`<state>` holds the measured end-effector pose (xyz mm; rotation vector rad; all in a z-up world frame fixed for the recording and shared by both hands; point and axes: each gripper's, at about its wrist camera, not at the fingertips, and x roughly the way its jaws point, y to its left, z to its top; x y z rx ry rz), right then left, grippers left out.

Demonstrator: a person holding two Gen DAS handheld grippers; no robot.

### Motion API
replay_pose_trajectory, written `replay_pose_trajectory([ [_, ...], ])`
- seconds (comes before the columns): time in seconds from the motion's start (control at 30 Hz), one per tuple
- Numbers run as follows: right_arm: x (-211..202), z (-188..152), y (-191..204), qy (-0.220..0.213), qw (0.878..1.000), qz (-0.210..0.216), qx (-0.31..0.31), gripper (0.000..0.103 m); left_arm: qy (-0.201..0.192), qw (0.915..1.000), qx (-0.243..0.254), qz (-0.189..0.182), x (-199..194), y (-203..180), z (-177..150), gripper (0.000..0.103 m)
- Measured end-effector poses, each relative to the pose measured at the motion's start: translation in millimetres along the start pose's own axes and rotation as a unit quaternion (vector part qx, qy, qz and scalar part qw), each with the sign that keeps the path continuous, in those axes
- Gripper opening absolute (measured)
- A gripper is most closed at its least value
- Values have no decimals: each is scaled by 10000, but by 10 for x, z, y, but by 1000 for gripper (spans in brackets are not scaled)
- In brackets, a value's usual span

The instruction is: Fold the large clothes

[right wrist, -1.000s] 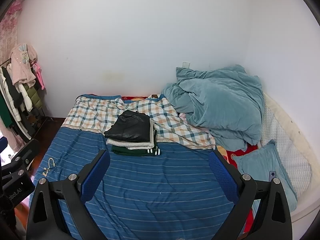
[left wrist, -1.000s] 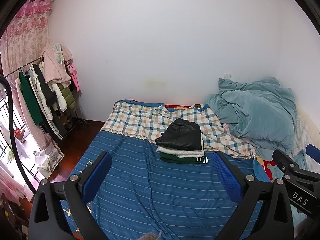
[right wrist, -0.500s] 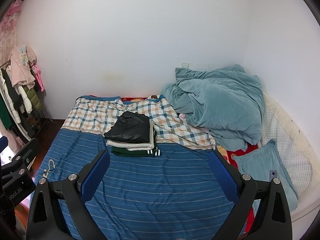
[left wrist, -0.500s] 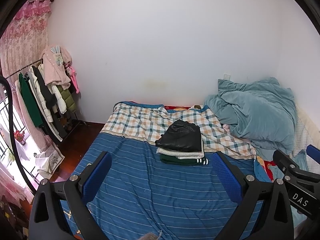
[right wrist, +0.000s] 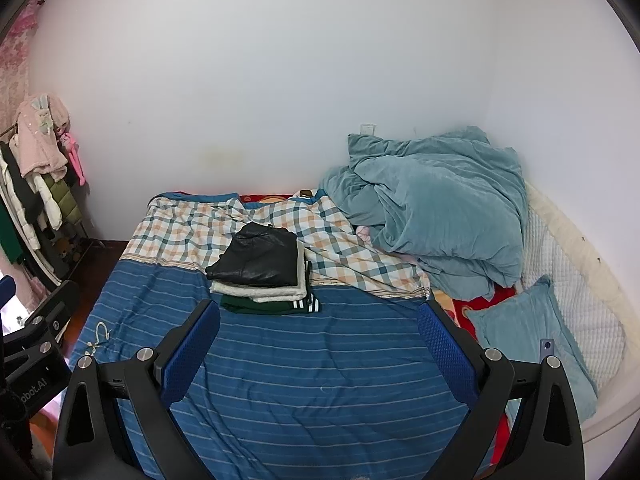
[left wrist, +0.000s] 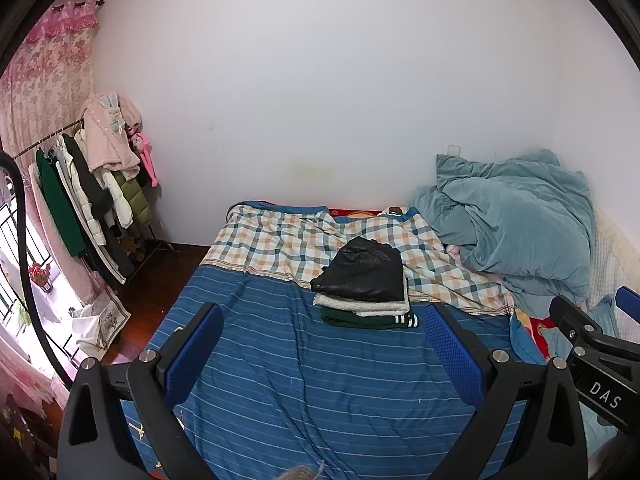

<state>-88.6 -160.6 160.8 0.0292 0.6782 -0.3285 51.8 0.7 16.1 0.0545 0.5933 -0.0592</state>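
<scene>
While left gripper (left wrist: 320, 340) and right gripper (right wrist: 318, 334) hung above bed (right wrist: 280, 380), both jaws stood wide apart, empty. Folded clothes stack (right wrist: 260, 270) lay mid-bed, black garment (left wrist: 362, 270) topmost, beside blue duvet (right wrist: 436, 208).

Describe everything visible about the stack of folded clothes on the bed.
The stack of folded clothes holds three pieces: a black, leather-looking garment on top, a cream fleecy one beneath, and a dark green one with white-striped trim at the bottom. It lies flat on the bed, straddling the edge where checked and blue striped covers meet. Neither gripper touches it.
</scene>
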Motion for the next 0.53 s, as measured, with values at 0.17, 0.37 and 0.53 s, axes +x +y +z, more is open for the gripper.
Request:
replay_pose_trajectory([
  [0.17,4,-7,12,14,10000,-4,-4,100,17,10000,26,-16,10,14,-9,103],
  [0.37,-7,-24,-1,-8,10000,-18,-16,100,16,10000,13,-18,14,22,-18,103],
  [0.53,0,-54,14,-12,10000,-10,-22,100,-9,10000,10,39,15,36,-29,103],
])
